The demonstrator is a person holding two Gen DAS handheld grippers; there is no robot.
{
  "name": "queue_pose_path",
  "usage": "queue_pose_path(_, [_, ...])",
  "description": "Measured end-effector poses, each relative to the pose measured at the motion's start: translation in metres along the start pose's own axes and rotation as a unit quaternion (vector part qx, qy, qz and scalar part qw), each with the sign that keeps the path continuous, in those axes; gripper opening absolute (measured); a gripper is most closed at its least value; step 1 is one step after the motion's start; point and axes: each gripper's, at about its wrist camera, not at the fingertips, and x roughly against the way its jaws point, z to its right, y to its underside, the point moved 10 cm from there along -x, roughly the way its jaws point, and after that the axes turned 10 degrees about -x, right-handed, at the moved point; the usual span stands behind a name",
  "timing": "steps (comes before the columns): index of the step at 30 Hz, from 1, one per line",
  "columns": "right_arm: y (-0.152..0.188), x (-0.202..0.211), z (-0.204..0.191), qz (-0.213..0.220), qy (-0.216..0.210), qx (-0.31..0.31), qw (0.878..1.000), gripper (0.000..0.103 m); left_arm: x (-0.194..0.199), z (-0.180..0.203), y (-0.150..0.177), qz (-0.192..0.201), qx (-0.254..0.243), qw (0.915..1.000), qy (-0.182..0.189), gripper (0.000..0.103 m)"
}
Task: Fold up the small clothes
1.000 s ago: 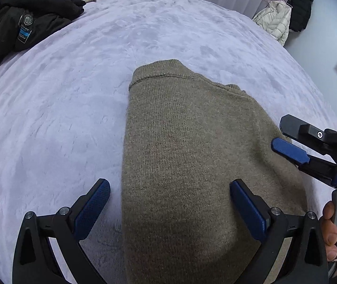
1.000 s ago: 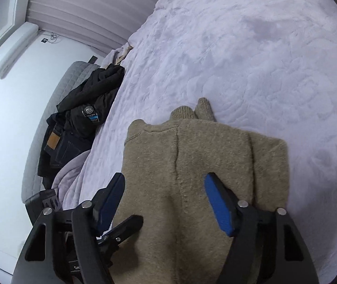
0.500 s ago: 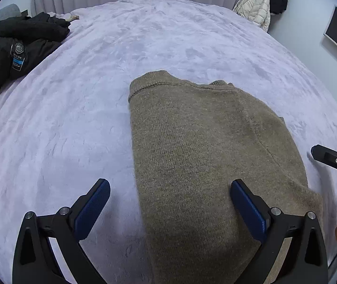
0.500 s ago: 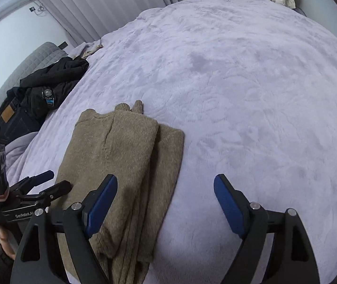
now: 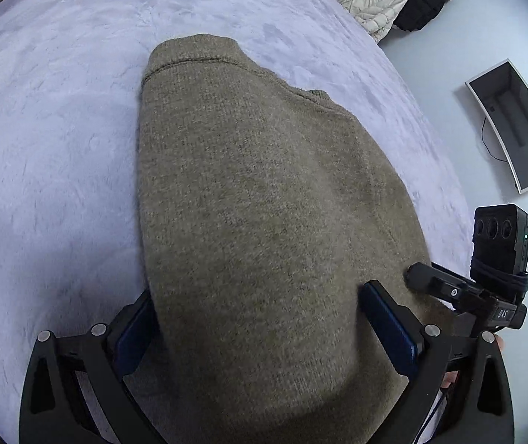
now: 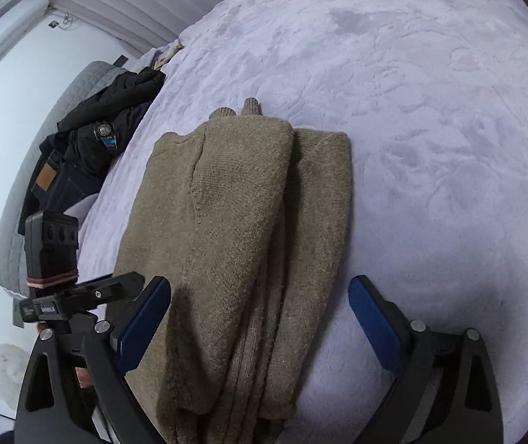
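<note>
An olive-brown knit sweater (image 5: 264, 203) lies folded lengthwise on the lavender bed cover (image 5: 42, 148). My left gripper (image 5: 260, 329) is open, its blue pads on either side of the sweater's near end; the left pad is partly hidden under the fabric edge. In the right wrist view the sweater (image 6: 234, 229) shows stacked layers, with two cuffs (image 6: 240, 109) poking out at the far end. My right gripper (image 6: 260, 318) is open, straddling the sweater's near end. The left gripper (image 6: 90, 296) shows at the left there, and the right gripper (image 5: 460, 292) at the right in the left wrist view.
Black jackets and jeans (image 6: 90, 148) are piled at the bed's left side by a grey headboard (image 6: 42, 140). Coats (image 5: 397, 3) hang at the far wall. A monitor (image 5: 515, 125) hangs on the right wall.
Both grippers have moved in close to the sweater's near end. The right gripper swung left, from over the bare cover to straddling the sweater. Both stay open.
</note>
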Motion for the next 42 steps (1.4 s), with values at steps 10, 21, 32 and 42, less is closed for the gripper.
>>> queue_pose_path(10, [0.016,-0.003,-0.040,-0.008,0.019,0.044,0.999,0.046,0.025,0.022,-0.010,0.009,-0.083,0.9947,-0.059,0.049])
queue_pose_path(21, [0.063,0.058,-0.120,0.017,0.022,0.092,0.995,0.037,0.111,0.055,0.035,-0.005,-0.108,0.9900,-0.090,0.048])
queue_pose_path(32, [0.155,0.075,-0.176,0.001,-0.013,0.107,0.994,0.037,0.174,0.048,0.119,-0.010,-0.101,0.9894,-0.104,0.049])
queue_pose_path(42, [0.219,0.033,-0.172,-0.033,-0.015,0.092,0.995,0.037,0.148,0.013,0.187,-0.032,-0.070,0.9927,-0.093,0.049])
